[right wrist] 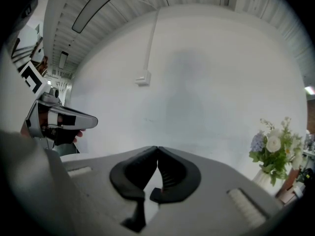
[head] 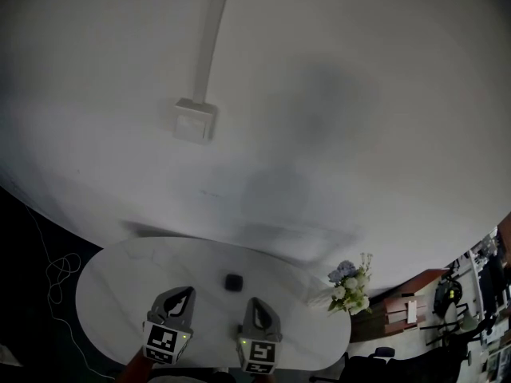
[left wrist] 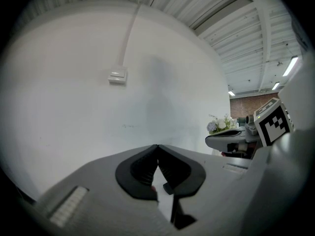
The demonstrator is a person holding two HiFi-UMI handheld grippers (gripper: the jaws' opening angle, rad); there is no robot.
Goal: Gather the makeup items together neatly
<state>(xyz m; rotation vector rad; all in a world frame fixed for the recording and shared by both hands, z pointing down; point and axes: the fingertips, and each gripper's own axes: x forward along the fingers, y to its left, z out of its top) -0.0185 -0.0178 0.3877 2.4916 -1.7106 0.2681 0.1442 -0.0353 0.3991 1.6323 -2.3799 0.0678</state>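
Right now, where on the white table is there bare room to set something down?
Bare top lies left of the left gripper out to the table rim, and between the right gripper and the flowers. It is tightest in the middle, where the small dark item sits just beyond both grippers.

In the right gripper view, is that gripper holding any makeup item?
No, the right gripper is shut, its jaws meeting at the tips with nothing between them.
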